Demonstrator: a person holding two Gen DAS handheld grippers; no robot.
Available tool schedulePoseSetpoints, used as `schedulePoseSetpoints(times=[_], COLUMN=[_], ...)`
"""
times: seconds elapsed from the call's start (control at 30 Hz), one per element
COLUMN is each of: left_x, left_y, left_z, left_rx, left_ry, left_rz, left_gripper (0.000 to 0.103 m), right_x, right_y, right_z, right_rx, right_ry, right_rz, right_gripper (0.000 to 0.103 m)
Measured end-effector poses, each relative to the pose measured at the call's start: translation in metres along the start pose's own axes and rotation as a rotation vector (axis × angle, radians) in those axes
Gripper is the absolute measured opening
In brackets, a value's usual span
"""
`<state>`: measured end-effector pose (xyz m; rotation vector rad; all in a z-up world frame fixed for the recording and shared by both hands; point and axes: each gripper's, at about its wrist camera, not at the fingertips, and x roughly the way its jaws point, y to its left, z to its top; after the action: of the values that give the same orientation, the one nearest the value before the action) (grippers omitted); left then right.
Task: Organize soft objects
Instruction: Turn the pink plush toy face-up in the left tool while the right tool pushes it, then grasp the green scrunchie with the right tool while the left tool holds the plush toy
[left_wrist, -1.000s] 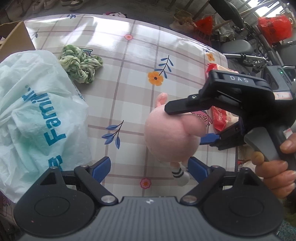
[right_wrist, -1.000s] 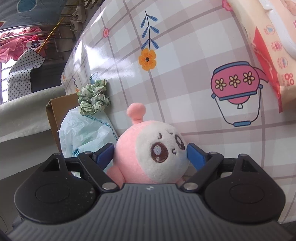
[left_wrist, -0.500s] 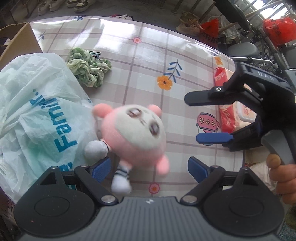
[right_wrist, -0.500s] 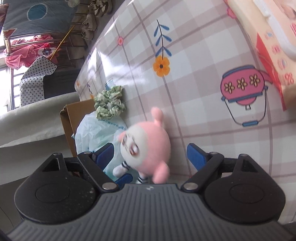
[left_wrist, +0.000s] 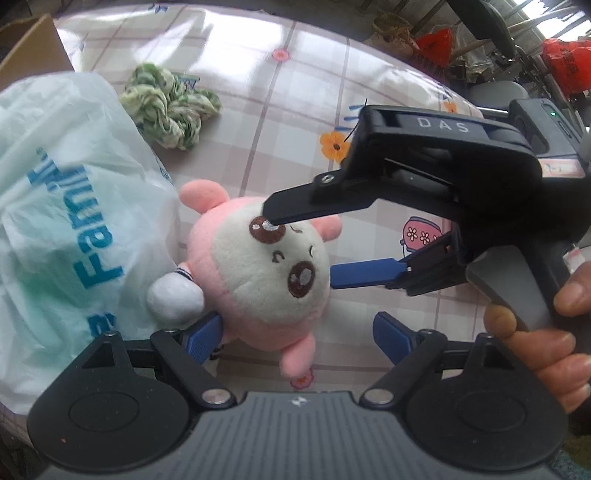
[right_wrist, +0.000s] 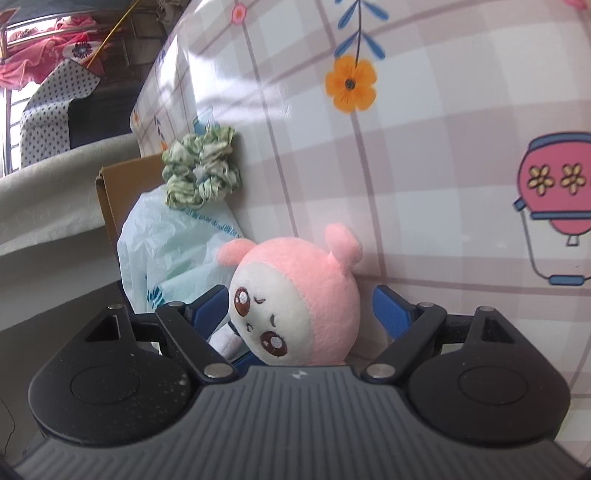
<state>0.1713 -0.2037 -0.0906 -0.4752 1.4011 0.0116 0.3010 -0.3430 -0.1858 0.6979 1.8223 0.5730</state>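
Worktop: I see a glossy checked oilcloth in pale pink and white, printed with orange flowers, blue sprigs and pink pots.
Light: I read daylight glare in white patches across the far end of the worktop.
Far side: my left view shows red plastic bags and a grey seat among clutter.
Window side: my right view shows a bright window, a dotted white cloth and pink fabric.

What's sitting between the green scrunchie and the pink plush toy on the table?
Only bare tablecloth beside the plastic bag, seen from the left wrist, separates green scrunchie and pink plush toy.
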Motion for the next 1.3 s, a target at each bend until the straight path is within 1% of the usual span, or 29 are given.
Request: schedulePoseSetpoints(times=[0.03, 0.13, 0.23, 0.3, 0.4, 0.47, 0.53, 0.67, 0.8, 0.83, 0.9, 0.97, 1.07, 1.17, 1.3], left_x=[0.002, 0.004, 0.006, 0.007, 0.010, 0.011, 0.008, -0.012, -0.021, -0.019, -0.009, 0.001, 0.012, 0.021, 0.028], left_y=[-0.001, -0.005, -0.010, -0.016, -0.026, -0.035, -0.041, -0.038, -0.032, -0.032, -0.031, -0.031, -0.029, -0.031, -0.035], left_z=[-0.001, -0.004, -0.007, -0.012, -0.020, -0.025, -0.028, -0.024, -0.012, -0.009, -0.004, -0.002, -0.004, -0.005, -0.008], left_rx=[-0.010, -0.011, -0.022, -0.014, -0.003, 0.027, 0.059, 0.079, 0.094, 0.098, 0.104, 0.102, 0.099, 0.092, 0.090], left_ry=[0.005, 0.008, 0.040, 0.052, 0.080, 0.096, 0.091, 0.022, -0.050, -0.054, -0.036, -0.025, 0.010, 0.034, 0.040], left_rz=[-0.002, -0.012, -0.064, -0.083, -0.132, -0.141, -0.126, -0.080, 0.015, 0.041, 0.090, 0.110, 0.118, 0.105, 0.126], left_gripper=[0.090, 0.091, 0.091, 0.091, 0.091, 0.090, 0.090, 0.090, 0.090, 0.090, 0.090, 0.090, 0.090, 0.090, 0.093], right_x=[0.003, 0.003, -0.006, -0.014, -0.026, -0.031, -0.030, -0.025, -0.020, -0.019, -0.017, -0.018, -0.020, -0.021, -0.021], right_y=[-0.001, -0.002, -0.001, -0.004, -0.001, 0.001, -0.001, -0.001, -0.002, -0.003, -0.005, -0.007, -0.009, -0.012, -0.017], right_z=[0.000, 0.000, 0.000, 0.000, 0.001, 0.002, 0.005, 0.008, 0.008, 0.008, 0.008, 0.010, 0.012, 0.013, 0.012], right_rx=[0.001, -0.009, -0.034, -0.041, -0.098, -0.136, -0.139, -0.162, -0.183, -0.189, -0.191, -0.179, -0.172, -0.162, -0.142], right_ry=[0.012, 0.024, 0.037, 0.056, 0.082, 0.081, 0.084, 0.079, 0.081, 0.084, 0.089, 0.088, 0.081, 0.082, 0.087], right_rz=[0.005, 0.003, -0.035, -0.041, -0.069, -0.095, -0.109, -0.132, -0.136, -0.139, -0.135, -0.122, -0.119, -0.111, -0.097], right_gripper=[0.074, 0.072, 0.070, 0.069, 0.069, 0.070, 0.070, 0.069, 0.067, 0.064, 0.064, 0.061, 0.061, 0.060, 0.060])
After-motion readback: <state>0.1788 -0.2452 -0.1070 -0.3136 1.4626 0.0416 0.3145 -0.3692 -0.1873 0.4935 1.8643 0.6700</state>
